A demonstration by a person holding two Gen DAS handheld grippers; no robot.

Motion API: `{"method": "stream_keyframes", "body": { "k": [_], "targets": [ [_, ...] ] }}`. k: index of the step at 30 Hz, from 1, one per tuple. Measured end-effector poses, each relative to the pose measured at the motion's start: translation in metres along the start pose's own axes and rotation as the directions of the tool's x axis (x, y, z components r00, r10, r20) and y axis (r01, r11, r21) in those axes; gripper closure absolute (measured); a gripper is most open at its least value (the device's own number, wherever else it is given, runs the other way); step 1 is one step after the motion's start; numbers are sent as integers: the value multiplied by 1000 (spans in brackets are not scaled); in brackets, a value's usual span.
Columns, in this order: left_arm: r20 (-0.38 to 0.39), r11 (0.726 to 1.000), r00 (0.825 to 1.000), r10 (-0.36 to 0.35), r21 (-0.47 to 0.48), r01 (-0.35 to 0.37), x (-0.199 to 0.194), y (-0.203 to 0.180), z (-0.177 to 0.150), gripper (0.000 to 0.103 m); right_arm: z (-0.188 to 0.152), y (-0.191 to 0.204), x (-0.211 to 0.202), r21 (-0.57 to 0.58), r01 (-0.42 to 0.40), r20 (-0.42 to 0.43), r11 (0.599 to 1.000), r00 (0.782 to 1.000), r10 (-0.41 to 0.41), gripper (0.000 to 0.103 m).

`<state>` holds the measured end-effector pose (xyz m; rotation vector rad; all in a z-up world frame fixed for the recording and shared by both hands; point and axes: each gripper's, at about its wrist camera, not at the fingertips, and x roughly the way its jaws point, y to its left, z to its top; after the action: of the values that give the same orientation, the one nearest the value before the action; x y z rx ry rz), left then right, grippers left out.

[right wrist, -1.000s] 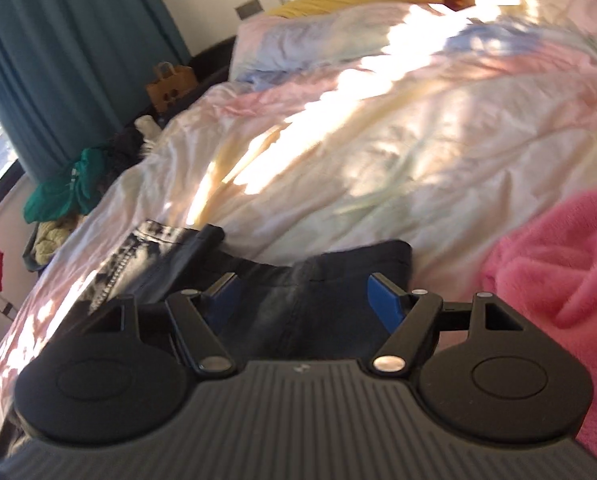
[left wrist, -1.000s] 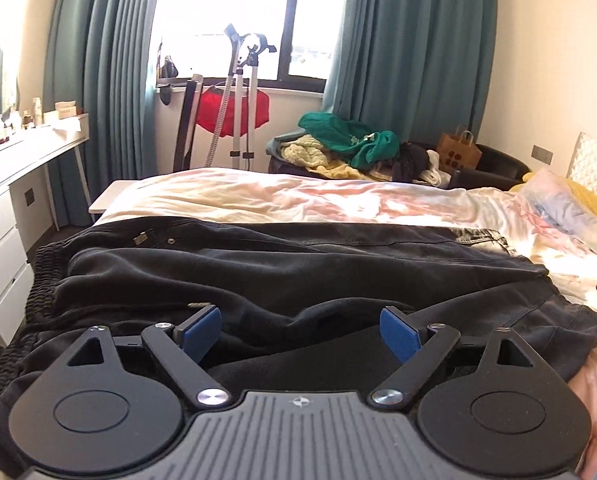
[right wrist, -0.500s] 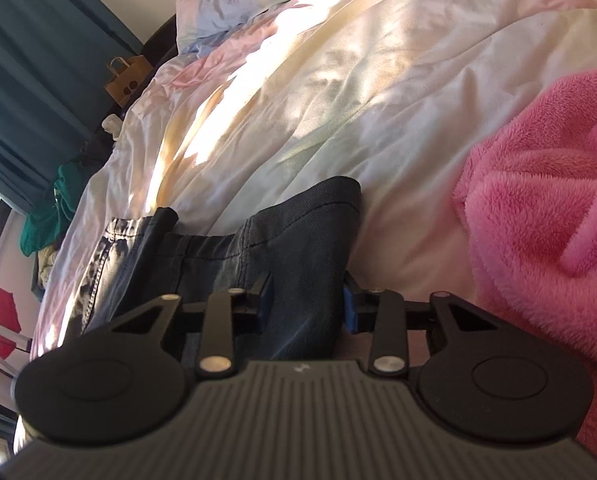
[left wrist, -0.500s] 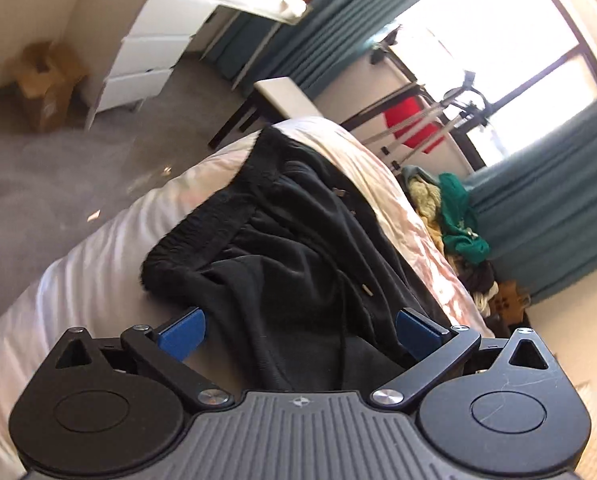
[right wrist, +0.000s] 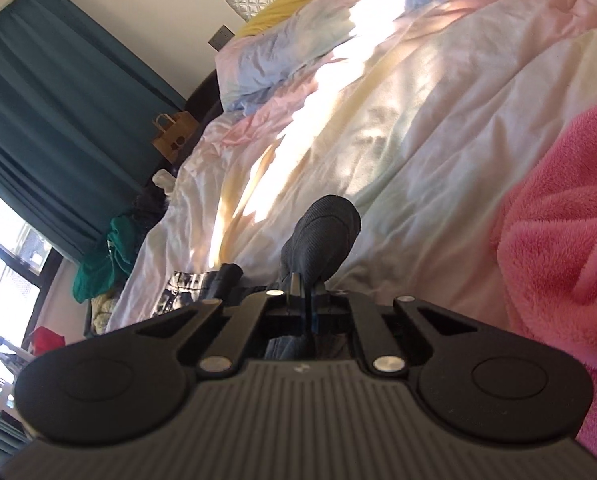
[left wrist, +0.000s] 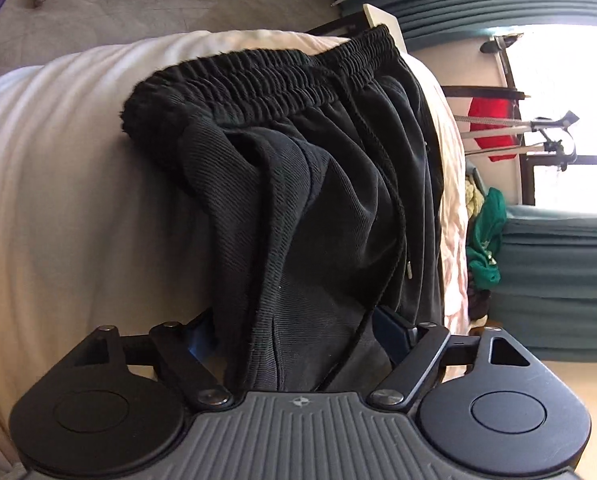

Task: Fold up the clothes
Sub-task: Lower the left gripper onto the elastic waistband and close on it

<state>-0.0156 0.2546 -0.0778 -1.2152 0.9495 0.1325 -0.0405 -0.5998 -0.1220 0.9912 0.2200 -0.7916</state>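
Black sweatpants (left wrist: 318,184) with an elastic waistband (left wrist: 266,76) and a drawstring (left wrist: 394,208) lie on the bed. My left gripper (left wrist: 294,328) is open, its blue pads on either side of a bunched fold of the pants below the waistband. My right gripper (right wrist: 308,292) is shut on the hem of a pant leg (right wrist: 322,232), which sticks up from between the pads. The rest of the leg is hidden behind that gripper.
The bed has a pale pastel duvet (right wrist: 438,128) and pillows (right wrist: 298,40). A pink fluffy blanket (right wrist: 570,240) lies close on the right. A pile of clothes (left wrist: 484,240), teal curtains (left wrist: 558,272) and a grey carpet (left wrist: 138,4) surround the bed.
My right gripper has closed fully on the pant hem and lifted it. My left gripper has moved in toward the waistband end, with fabric now between its open pads.
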Motion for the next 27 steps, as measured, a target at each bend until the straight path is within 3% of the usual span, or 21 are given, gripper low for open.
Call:
{"method": "stream_keyframes", "body": {
  "k": [2,5,9,14,21,27],
  "targets": [
    [37,999,998,47,14,-48,3,-4,-3,52,0,3,-1,-17,4,10,1000,1000,-4,98],
    [82,997,994,66,21,-68,1,-5,-7,91,0,3,-2,-12,11,15,1000,1000,-11,98],
    [159,998,985,-62,37,56,-26,-3,-15,95,2,-2,-9,19,11,37,1000,999,-12,98],
    [234,967,942,-241,133,215,-73,-10,-32,95,9,9,-34,-18,16,118,1000,993,-14,98],
    [271,954,923,-273,198,224,-89,-67,-20,95,19,67,-29,-103,-10,172,995,985,28,98],
    [281,957,923,-261,197,211,-36,-143,24,95,26,148,26,-177,2,192,984,981,33,98]
  ]
}}
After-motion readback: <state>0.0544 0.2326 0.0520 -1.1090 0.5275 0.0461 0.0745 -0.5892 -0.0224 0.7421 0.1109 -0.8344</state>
